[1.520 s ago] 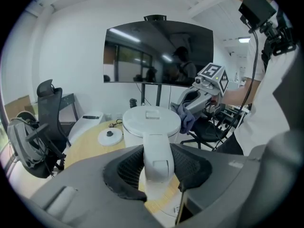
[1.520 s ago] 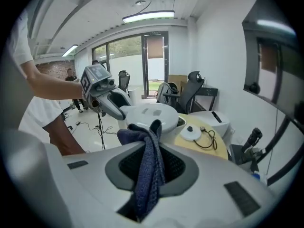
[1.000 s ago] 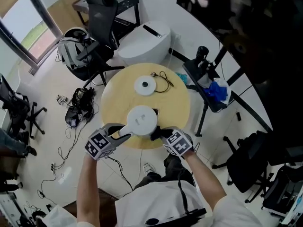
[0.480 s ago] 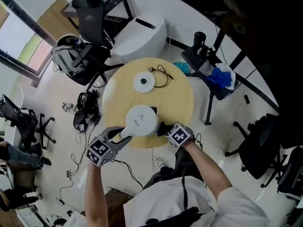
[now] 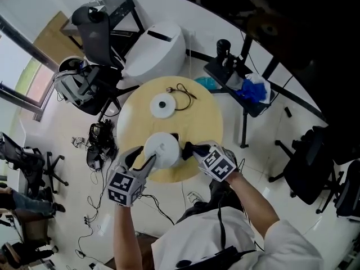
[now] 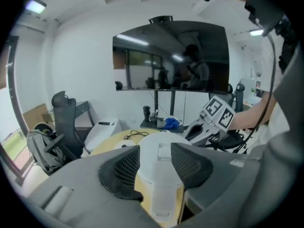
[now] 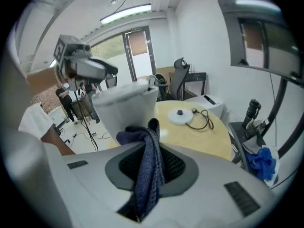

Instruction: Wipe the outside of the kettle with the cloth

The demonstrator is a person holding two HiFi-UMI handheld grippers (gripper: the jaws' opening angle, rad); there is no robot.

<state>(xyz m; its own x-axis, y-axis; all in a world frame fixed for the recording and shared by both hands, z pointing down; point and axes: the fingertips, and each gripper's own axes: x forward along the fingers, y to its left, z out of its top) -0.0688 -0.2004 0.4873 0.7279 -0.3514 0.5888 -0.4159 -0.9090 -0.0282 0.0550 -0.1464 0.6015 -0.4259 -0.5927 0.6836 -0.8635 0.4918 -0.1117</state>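
Observation:
A white kettle hangs over the near edge of the round wooden table. My left gripper has the kettle's handle between its pads, which still touch it as the jaws are opening. My right gripper is shut on a dark blue cloth, which hangs from its jaws. It sits at the kettle's right side, and the cloth's top fold lies against the kettle's wall. In the left gripper view the right gripper shows beyond the kettle's lid.
The kettle's round base and its black cord lie at the table's far side. Around the table stand a black office chair, a white bin, a black stand with blue rags and loose cables on the floor.
Both grippers have come up a little with the kettle between them. The right gripper with the cloth has shifted along the kettle's right side.

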